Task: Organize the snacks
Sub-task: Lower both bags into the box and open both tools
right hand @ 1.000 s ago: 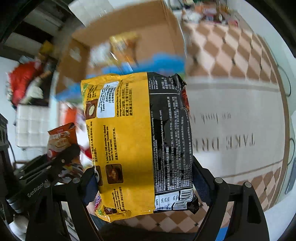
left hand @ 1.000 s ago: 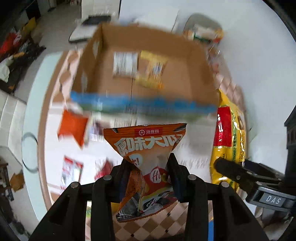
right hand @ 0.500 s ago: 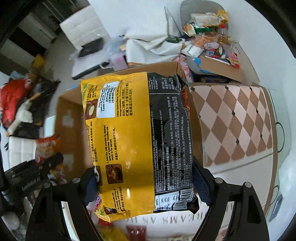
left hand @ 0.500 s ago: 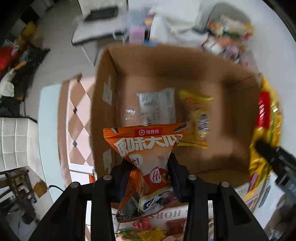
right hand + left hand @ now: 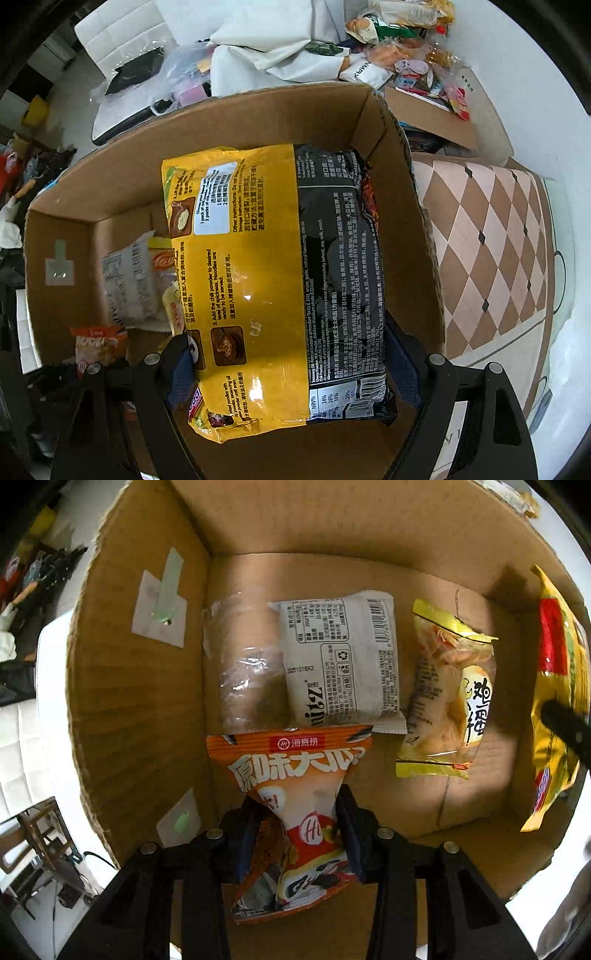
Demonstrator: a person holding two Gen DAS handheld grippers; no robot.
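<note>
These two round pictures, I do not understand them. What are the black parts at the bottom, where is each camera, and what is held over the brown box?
No robot here: a person holds one hand-held two-finger gripper in each hand. A wide-angle camera on each looks along its fingers, so the black parts are the fingers.

The left view shows the left gripper shut on an orange snack bag. The right view shows the right gripper clamping a large yellow and black noodle pack.

Both look down into an open cardboard box. On its floor lie a white wrapped snack and a yellow packet. Around it is a checkered tablecloth.
</note>
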